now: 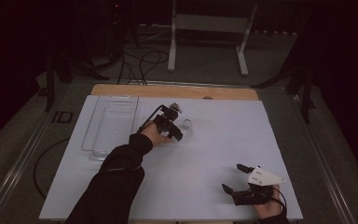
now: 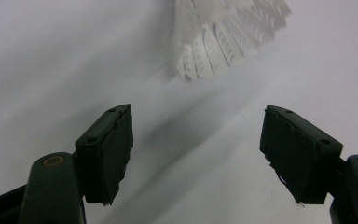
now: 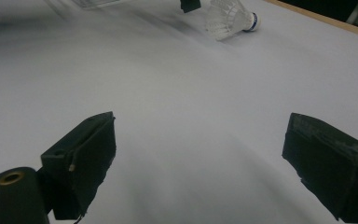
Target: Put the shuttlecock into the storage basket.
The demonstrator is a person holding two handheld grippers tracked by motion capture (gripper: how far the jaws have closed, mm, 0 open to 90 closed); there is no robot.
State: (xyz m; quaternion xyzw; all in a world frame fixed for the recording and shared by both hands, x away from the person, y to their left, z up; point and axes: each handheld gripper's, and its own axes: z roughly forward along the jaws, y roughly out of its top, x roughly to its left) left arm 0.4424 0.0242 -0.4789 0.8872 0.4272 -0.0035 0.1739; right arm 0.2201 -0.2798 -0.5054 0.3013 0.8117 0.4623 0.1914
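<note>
Lab or recording studio, not home. Dark room, black surroundings, light falling on worktop (image 1: 223, 140) alone. Worktop covered by plain white sheet, wooden edge (image 1: 168, 91) showing at far side, metal rails along both flanks. Grey carpeted floor (image 1: 205, 65) beyond, black cables (image 1: 142, 63) looped across it. White metal stand legs (image 1: 207, 35) at back, dark tripod-like struts (image 1: 303, 84) at sides. Little on worktop: clear plastic tray (image 1: 109, 123), shuttlecock (image 3: 230, 17).
</note>
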